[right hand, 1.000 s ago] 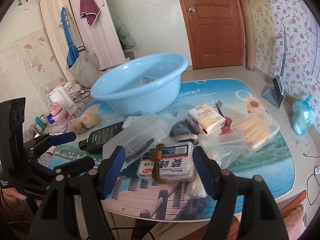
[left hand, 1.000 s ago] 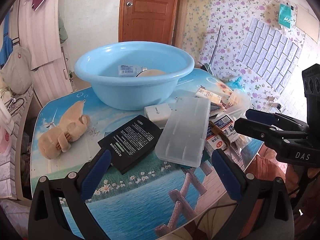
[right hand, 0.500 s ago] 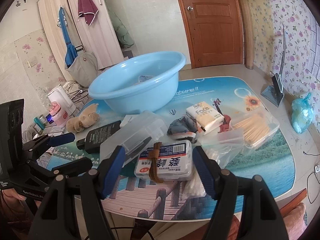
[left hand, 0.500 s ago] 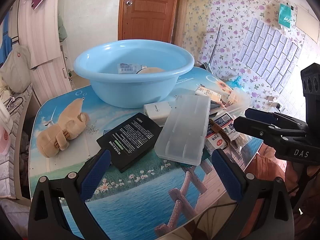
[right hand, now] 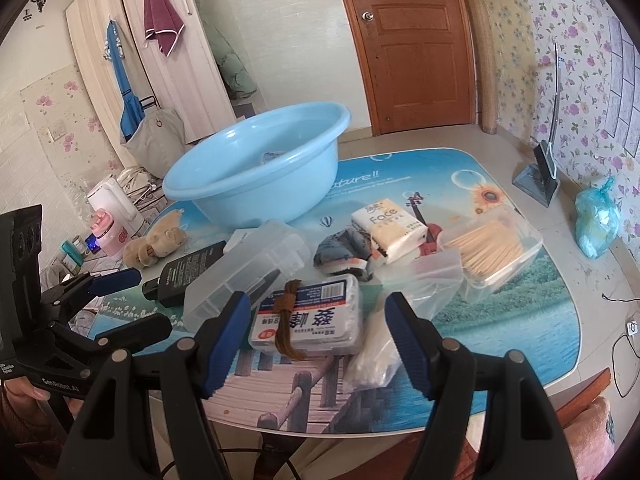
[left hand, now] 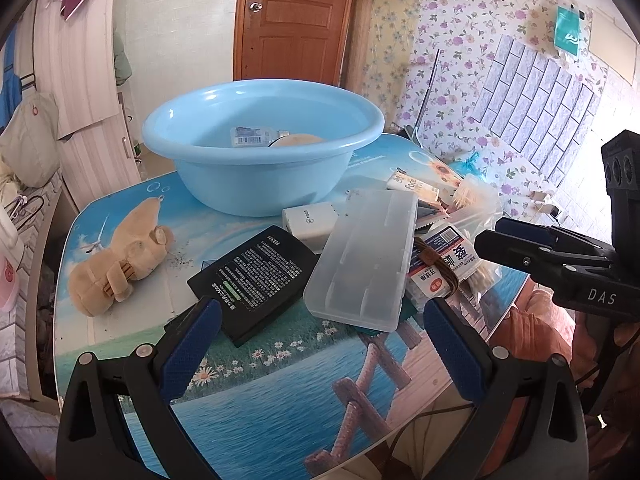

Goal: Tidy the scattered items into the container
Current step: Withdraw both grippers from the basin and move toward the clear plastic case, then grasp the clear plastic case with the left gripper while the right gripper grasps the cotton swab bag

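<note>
The surface has a picture of blue water and a wooden bridge on it. At its far side sits a big blue bowl, and a few small things already lie inside, though they are hard to make out.

In front of the bowl lies a mess of things. A see-through plastic case rests tilted on top of the pile. Its left edge lies over a flat black bottle. A small white box sits between the bottle and the bowl. A tan soft toy lies by itself on the left, apart from the pile.

To the right is a box of cotton swabs with a brown band across it. Behind it are a pack of tissues and a clear tub of toothpicks.

The left gripper hangs over the near edge, its fingers wide apart and holding nothing. The right gripper has its fingers spread wide too, one on each side of the swab box, not touching it.
</note>
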